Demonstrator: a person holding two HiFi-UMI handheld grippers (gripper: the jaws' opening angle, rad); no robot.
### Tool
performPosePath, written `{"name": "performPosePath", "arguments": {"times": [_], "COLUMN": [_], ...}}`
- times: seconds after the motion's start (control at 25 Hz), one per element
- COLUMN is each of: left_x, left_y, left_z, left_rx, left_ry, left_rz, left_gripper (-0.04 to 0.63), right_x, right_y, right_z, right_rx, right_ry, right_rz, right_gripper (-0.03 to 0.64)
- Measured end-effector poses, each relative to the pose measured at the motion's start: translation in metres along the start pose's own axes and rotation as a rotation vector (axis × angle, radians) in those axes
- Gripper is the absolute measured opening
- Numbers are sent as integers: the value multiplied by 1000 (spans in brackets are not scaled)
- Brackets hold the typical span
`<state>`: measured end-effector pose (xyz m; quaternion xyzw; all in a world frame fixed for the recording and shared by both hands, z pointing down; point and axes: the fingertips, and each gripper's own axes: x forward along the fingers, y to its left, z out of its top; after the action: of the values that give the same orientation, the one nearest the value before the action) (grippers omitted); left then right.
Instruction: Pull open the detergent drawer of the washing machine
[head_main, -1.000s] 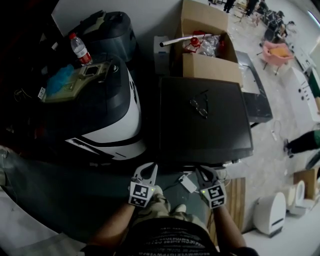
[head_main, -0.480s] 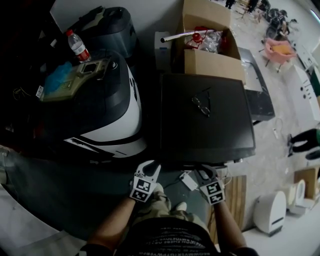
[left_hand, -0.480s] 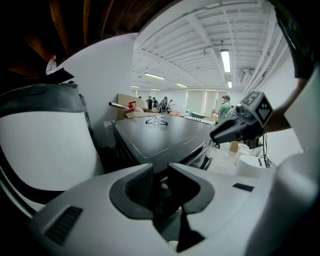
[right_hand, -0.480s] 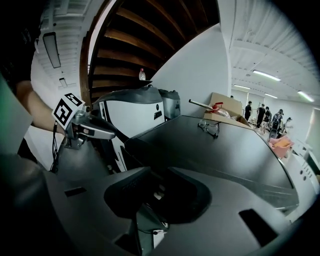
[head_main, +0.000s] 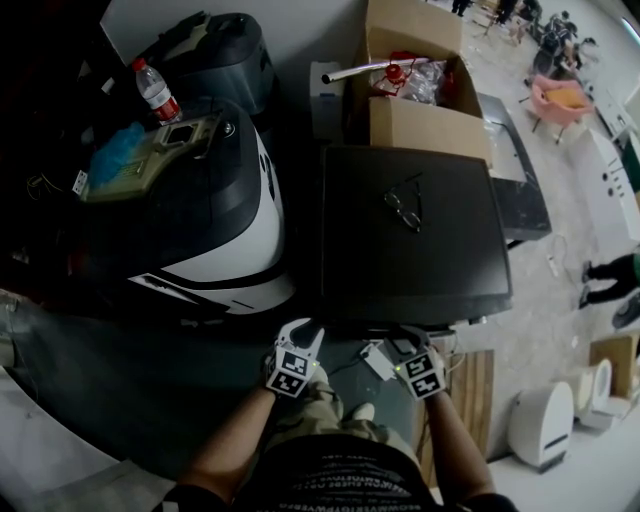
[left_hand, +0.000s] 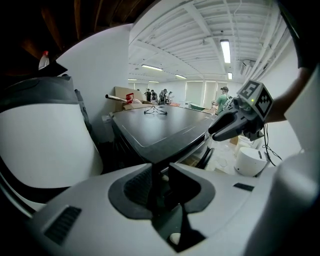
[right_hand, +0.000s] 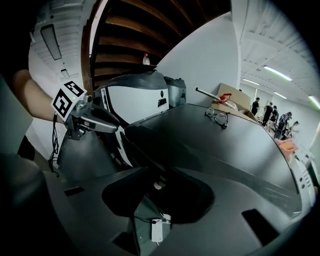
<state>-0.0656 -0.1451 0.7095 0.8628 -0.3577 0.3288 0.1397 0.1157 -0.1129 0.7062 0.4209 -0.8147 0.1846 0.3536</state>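
Washer: dark-topped machine (head_main: 440, 270), with glasses (head_main: 402, 210) lying loose on its top.
Drawer: not visible in any view (presumably on the front face, which the head view hides under the top's near edge).
Left gripper (head_main: 300, 328): low at the washer's near left corner, fingers spread, nothing between them.
Right gripper (head_main: 407, 342): low before the near edge, fingers opening, nothing between them.
Risk, wrong hold: the front is dark and unseen, so the fingers may close on the top's lip instead of the drawer pull.
Risk, snag: a white adapter (head_main: 378, 362) and its cord lie on the floor (head_main: 150, 385) just beside the right gripper and may catch.
Risk, jolt: a hard tug may shake the washer and slide the glasses off.
Risk, crowding: the white machine (head_main: 235, 250) stands close on the left and may be knocked.
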Motion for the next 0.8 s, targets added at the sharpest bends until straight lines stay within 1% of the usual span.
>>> {"name": "performPosePath", "arguments": {"times": [0.12, 0.4, 0.8], "left_x": [4, 14, 23], "left_y": [0, -3, -8], "left_z": [-5, -14, -15], "left_rx": [1, 28, 51], "left_ry": [8, 50, 52], "left_rz": [4, 1, -4], "left_gripper": [89, 89, 89], "right_x": [5, 14, 17], "right_y": [0, 1, 1], "right_z": [-6, -13, -18], "right_rx": [-5, -23, -37], "right_ry": [29, 65, 84], "right_rz": [-5, -2, 11], "right_gripper": [112, 117, 117]}}
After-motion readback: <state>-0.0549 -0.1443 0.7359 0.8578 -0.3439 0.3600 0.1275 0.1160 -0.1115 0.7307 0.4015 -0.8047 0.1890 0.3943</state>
